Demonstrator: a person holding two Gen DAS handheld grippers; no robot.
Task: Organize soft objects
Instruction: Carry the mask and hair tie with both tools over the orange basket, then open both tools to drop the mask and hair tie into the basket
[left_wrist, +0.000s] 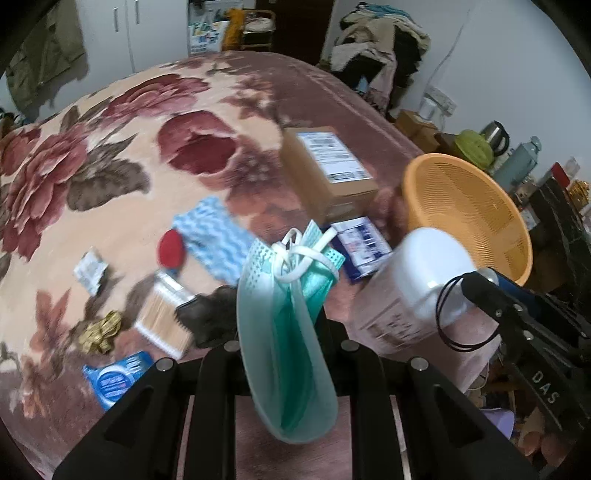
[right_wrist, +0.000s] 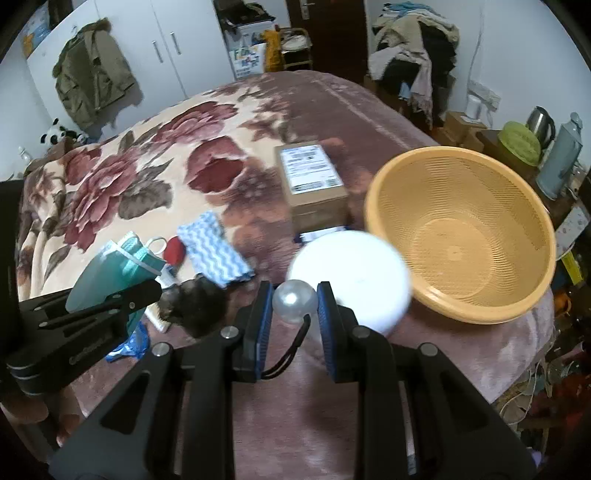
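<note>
At lower centre, the right gripper (right_wrist: 295, 301) clamps a glossy pearl bead on a black elastic hair loop (right_wrist: 294, 301); the left gripper (left_wrist: 288, 332) pinches thin, pleated teal face masks (left_wrist: 286, 332); carry both level over the ribbed orange plastic basket (right_wrist: 532, 295) at right, release inside its rim.

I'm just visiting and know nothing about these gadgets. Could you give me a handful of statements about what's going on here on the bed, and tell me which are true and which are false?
1. The left gripper holds green face masks. True.
2. The right gripper is empty. False: it is shut on a pearly ball with a black elastic loop.
3. The orange basket already holds the masks. False: it looks empty.
4. A cardboard box with a printed label lies on the floral blanket. True.
5. A blue-and-white wavy cloth lies on the blanket. True.
</note>
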